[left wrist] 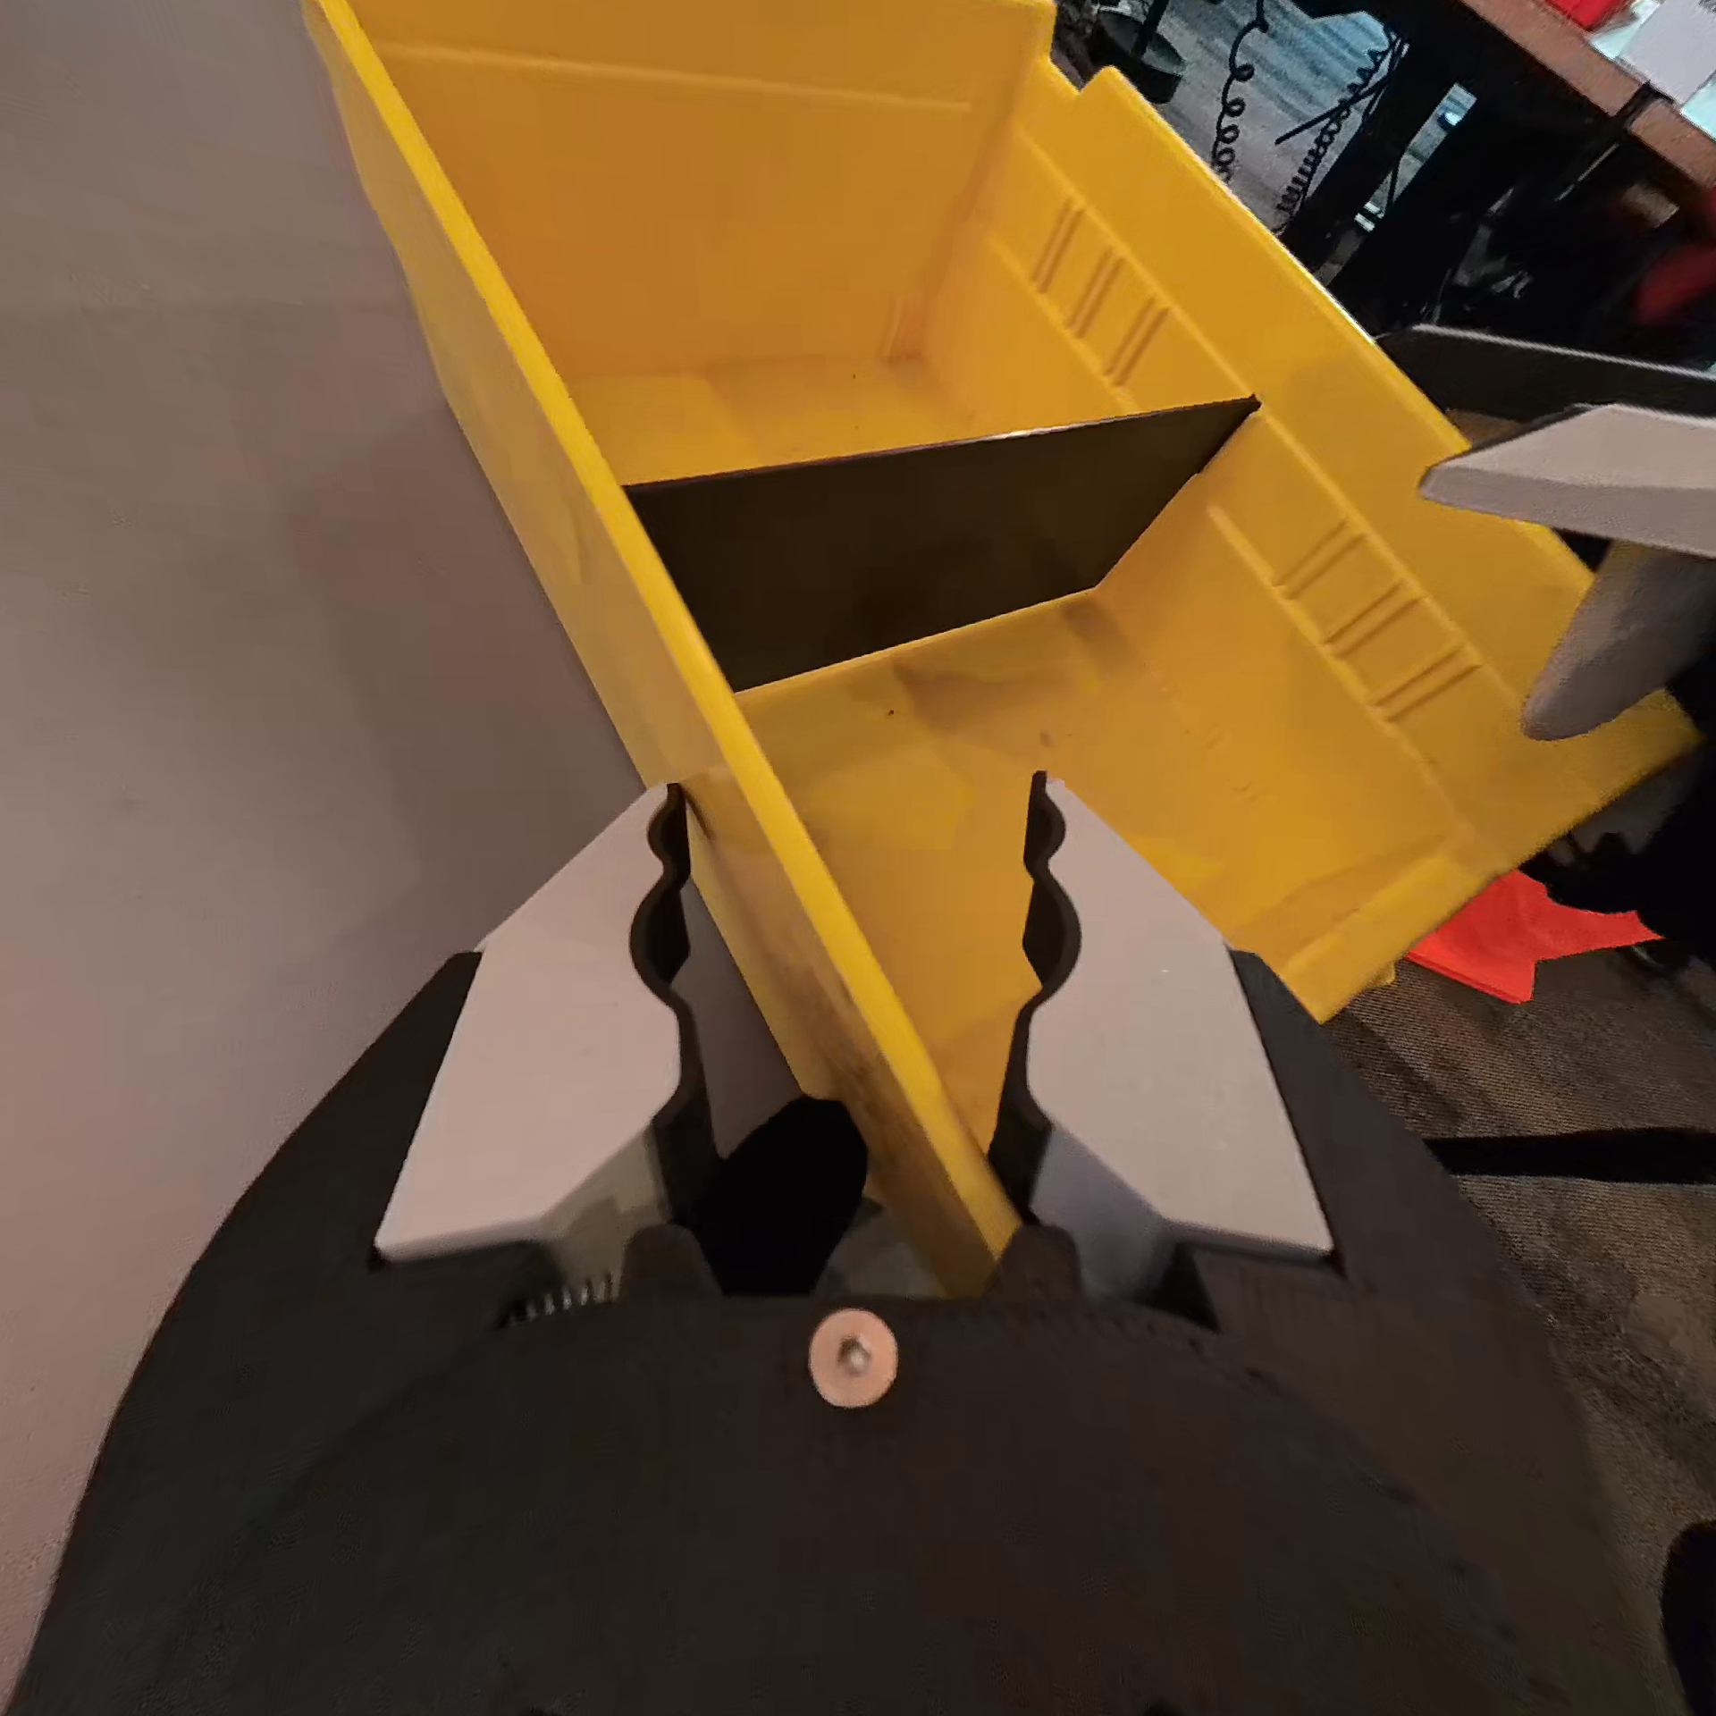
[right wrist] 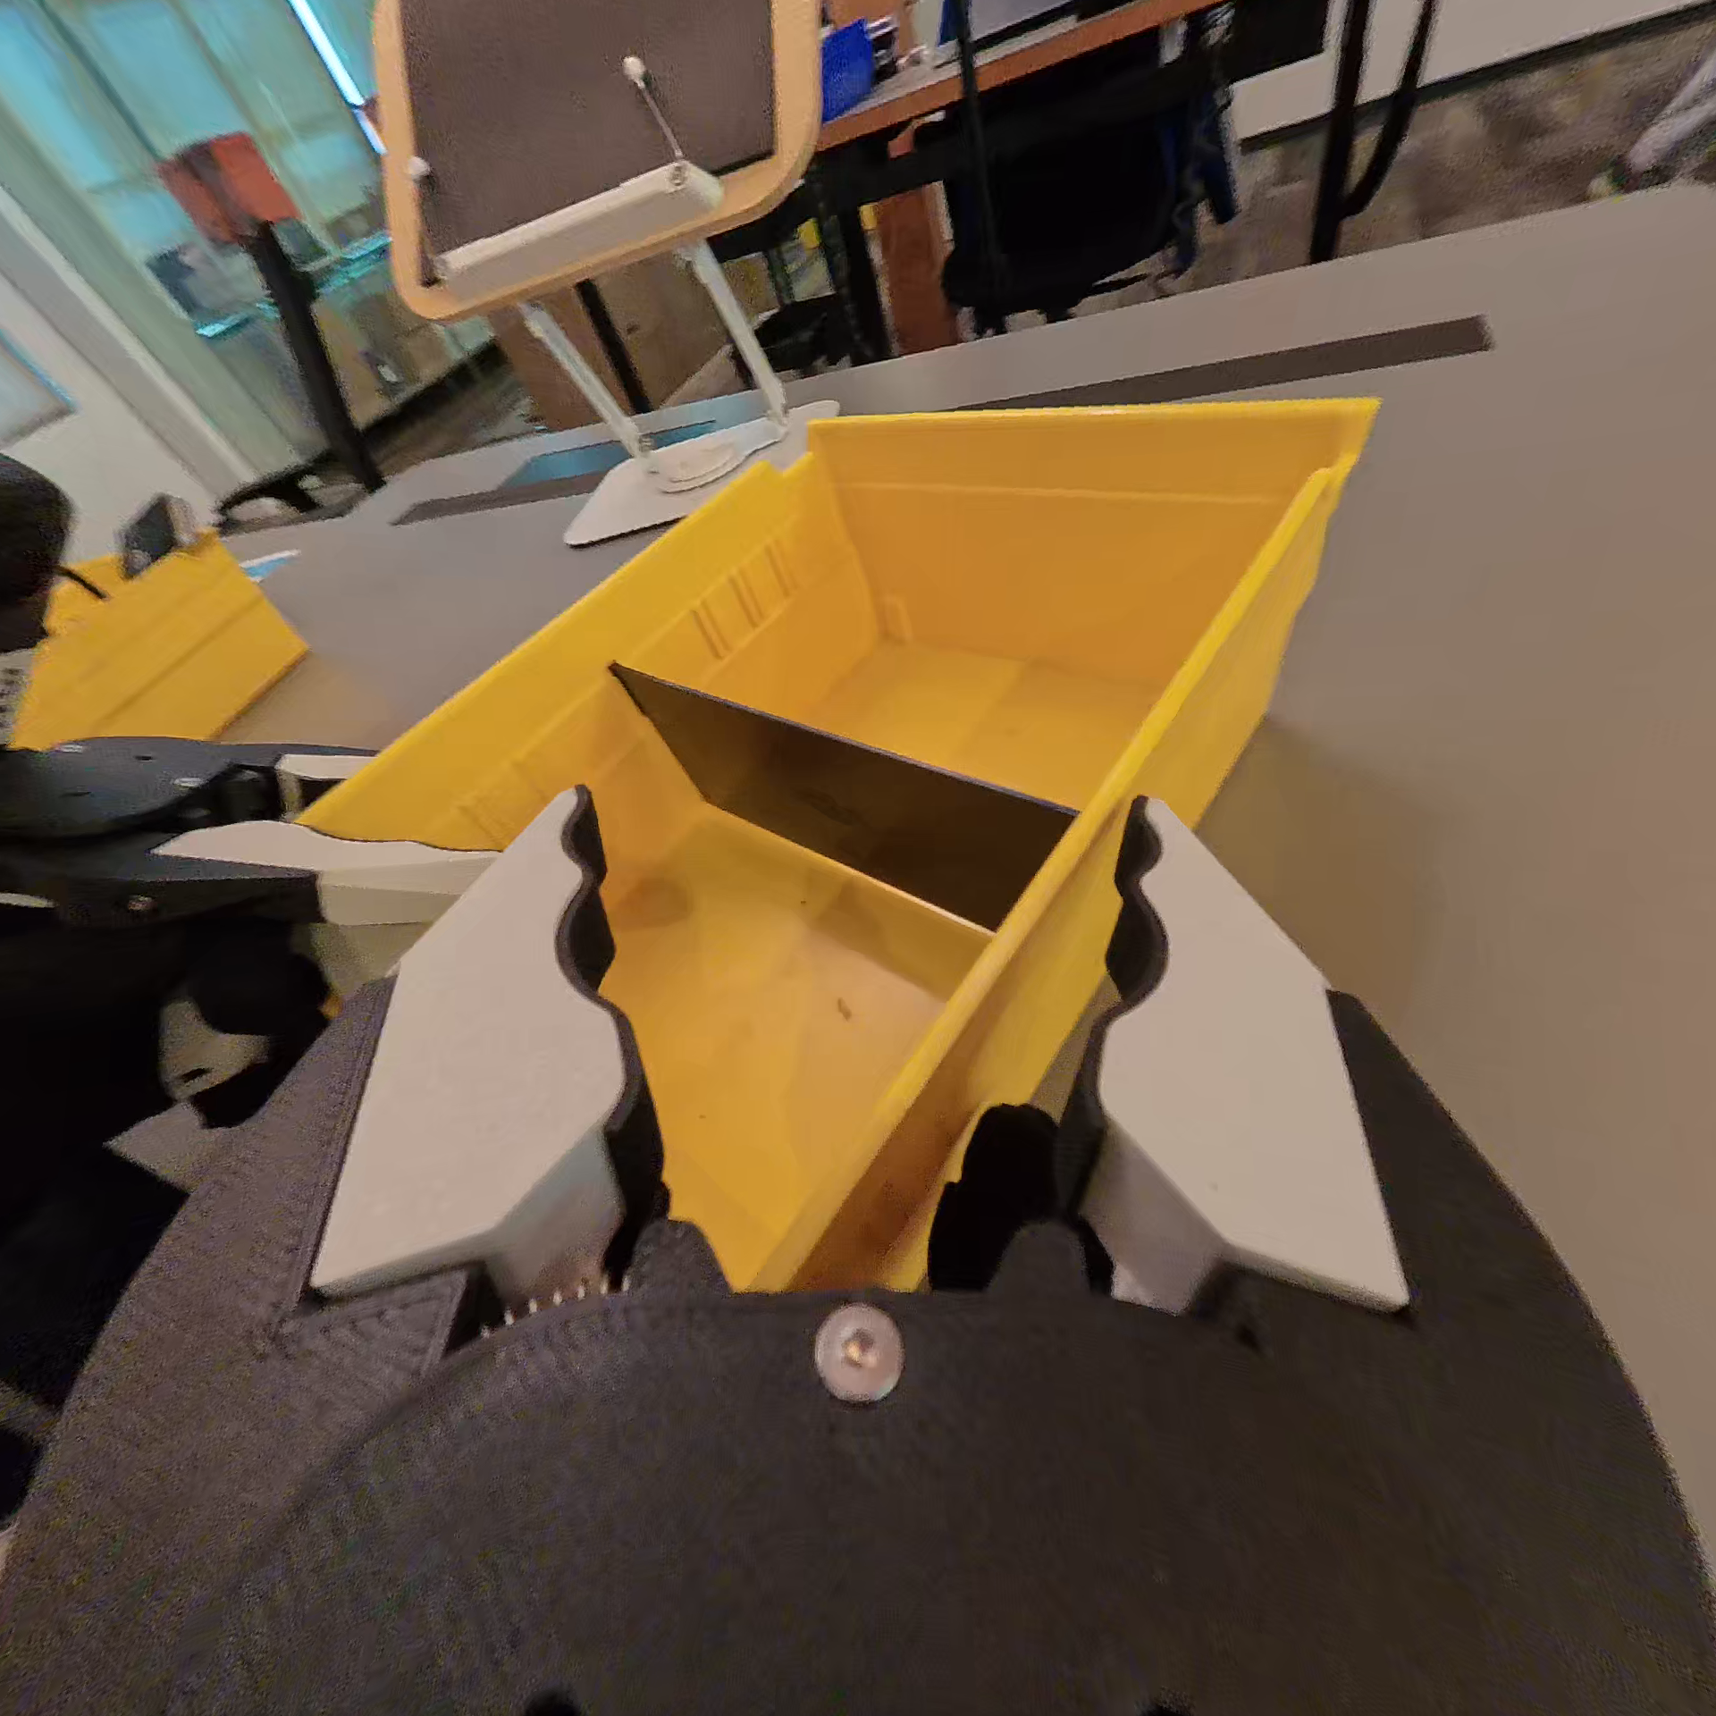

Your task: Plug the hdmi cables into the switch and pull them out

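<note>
No HDMI cable or switch shows in either view. A yellow plastic bin [left wrist: 743,232] with a black divider [left wrist: 882,539] across its middle fills both views; both compartments look empty. My left gripper [left wrist: 854,794] is open and straddles the bin's left side wall. My right gripper [right wrist: 862,803] is open and straddles the bin's [right wrist: 1021,520] right side wall near the divider [right wrist: 836,771]. Each gripper shows in the other's view: the right one at the bin's far wall [left wrist: 1579,557], the left one at the opposite wall [right wrist: 325,854].
The bin sits on a grey table [right wrist: 1486,650] near its edge, with carpet and an orange thing [left wrist: 1523,938] below. A second yellow bin [right wrist: 158,641] stands at far left. A beige-framed panel on a white stand [right wrist: 594,139] stands behind the bin. Desks and chairs are beyond.
</note>
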`<action>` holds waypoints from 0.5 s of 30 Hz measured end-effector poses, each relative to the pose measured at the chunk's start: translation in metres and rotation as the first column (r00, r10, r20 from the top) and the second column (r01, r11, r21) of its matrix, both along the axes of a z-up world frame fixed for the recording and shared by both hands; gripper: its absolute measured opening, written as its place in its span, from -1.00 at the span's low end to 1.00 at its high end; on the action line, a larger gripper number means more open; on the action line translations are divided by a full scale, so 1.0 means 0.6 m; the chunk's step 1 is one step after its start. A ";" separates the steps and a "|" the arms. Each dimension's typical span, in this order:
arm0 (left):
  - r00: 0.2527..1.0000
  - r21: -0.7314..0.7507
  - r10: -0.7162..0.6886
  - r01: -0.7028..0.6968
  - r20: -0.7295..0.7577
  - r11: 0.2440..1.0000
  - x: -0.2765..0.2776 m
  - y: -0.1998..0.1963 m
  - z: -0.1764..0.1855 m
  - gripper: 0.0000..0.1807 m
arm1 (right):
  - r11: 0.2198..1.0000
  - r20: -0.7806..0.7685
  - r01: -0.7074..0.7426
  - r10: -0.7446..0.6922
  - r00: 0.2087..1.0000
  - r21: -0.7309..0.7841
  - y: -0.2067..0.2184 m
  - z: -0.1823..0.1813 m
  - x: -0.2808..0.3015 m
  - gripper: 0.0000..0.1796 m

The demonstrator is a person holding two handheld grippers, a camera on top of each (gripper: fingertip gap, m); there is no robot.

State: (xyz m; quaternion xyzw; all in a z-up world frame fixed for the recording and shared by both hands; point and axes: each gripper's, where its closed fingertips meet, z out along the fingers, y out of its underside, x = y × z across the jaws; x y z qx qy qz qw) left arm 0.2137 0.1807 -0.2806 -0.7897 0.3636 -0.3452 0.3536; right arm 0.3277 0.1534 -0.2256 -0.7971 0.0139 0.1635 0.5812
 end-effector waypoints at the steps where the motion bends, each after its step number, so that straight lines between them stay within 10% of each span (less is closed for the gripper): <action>1: 1.000 -0.005 -0.006 0.006 0.005 1.000 -0.001 -0.003 0.000 -0.20 | 1.000 0.034 0.022 -0.022 0.999 -0.001 -0.004 0.000 0.002 0.20; 15: 0.971 -0.085 -0.172 0.188 0.167 0.978 0.013 -0.064 0.036 0.39 | 0.994 0.253 0.112 -0.105 0.962 -0.014 -0.014 -0.015 -0.009 0.32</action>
